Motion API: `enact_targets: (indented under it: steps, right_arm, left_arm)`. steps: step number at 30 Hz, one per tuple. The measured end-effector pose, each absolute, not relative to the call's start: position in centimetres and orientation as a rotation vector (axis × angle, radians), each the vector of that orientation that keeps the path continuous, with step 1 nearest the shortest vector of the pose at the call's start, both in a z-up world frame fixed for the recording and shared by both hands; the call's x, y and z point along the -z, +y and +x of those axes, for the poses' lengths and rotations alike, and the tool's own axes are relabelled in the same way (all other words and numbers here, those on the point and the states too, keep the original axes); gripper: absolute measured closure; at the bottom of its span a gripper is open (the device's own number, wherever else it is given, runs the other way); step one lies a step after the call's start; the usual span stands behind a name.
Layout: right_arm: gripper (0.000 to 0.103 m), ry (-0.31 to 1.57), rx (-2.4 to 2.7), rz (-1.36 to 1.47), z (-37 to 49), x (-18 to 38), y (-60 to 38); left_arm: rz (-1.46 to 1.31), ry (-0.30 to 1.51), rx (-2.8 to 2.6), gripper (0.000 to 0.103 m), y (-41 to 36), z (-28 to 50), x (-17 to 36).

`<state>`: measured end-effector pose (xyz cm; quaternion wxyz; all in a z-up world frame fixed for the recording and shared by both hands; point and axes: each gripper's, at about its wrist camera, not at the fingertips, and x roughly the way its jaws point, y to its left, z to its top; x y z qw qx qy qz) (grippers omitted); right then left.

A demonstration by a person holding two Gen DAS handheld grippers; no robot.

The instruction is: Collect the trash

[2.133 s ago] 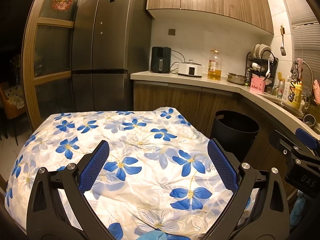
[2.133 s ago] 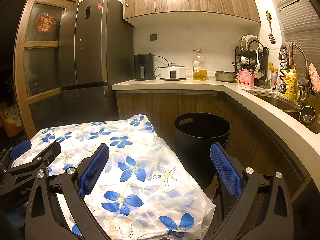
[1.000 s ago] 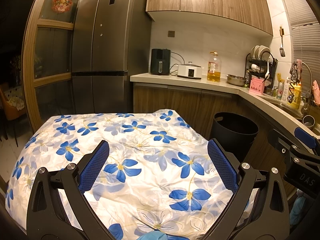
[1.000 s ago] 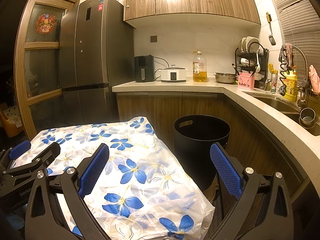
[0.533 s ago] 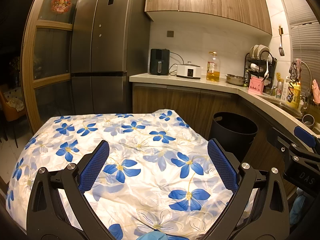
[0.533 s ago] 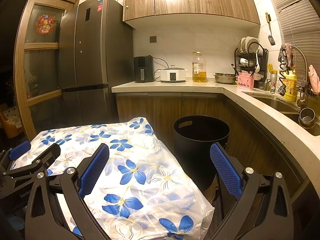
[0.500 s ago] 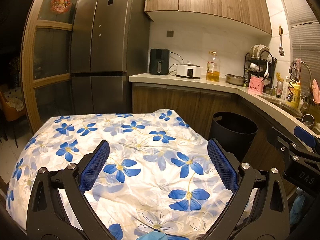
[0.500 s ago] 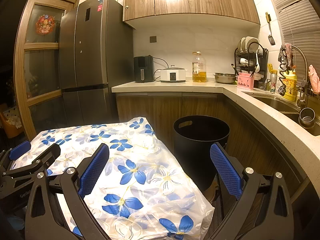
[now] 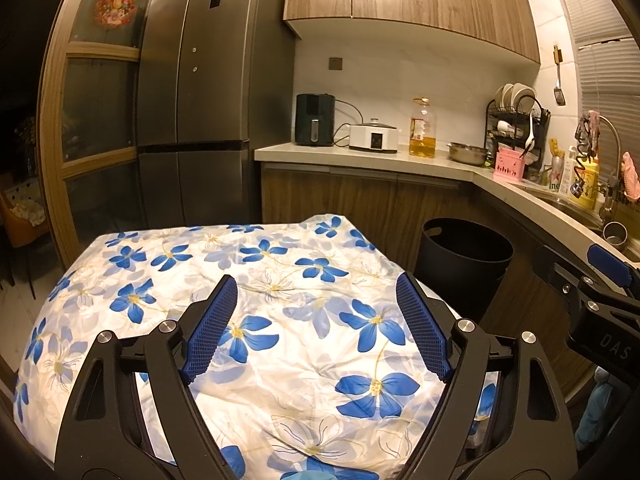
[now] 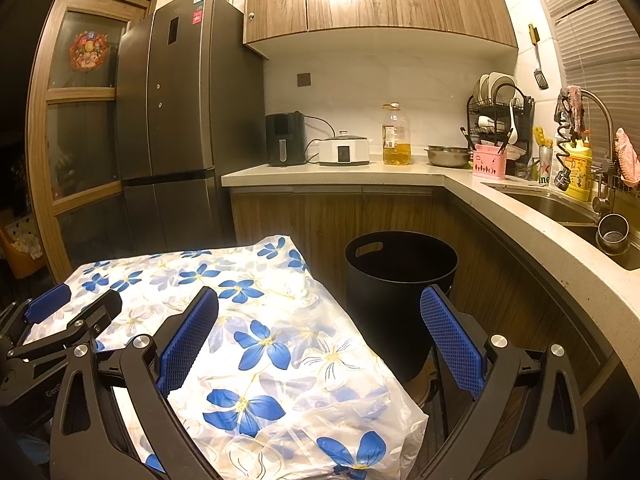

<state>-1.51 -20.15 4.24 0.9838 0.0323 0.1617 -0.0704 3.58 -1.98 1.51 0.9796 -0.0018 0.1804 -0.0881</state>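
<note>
Trash was not seen on the flowered worktop (image 9: 280,280); both tools, left (image 9: 316,328) and right (image 10: 320,340), were held released; black bin (image 10: 400,280) stood off its right edge.

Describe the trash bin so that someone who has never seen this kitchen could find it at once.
Start at the tall grey fridge and follow the wooden base cabinets rightward to the corner of the L-shaped counter. The trash bin stands on the floor there, just past the right edge of the flowered table cover. It is the only round, plain black, open-topped tub, with a handle slot under its rim.
</note>
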Motion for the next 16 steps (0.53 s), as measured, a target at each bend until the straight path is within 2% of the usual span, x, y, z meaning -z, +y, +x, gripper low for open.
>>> enact_targets:
  steps: [5, 11, 16]
  right_arm:
    - [0.006, 0.325, 0.142, 0.066, -1.52, -4.23, -20.15]
    - [0.006, 0.327, 0.142, 0.072, -1.51, -4.12, -20.26]
    - [0.006, 0.327, 0.142, 0.076, -1.52, -3.99, -20.37]
  left_arm:
    - [-0.001, 0.360, 0.169, 0.023, -1.89, 3.40, -1.38]
    - [0.019, 0.353, 0.149, 0.012, -2.02, 3.33, -1.29]
    - [0.010, 0.351, 0.158, 0.012, -1.88, 3.27, -1.29]
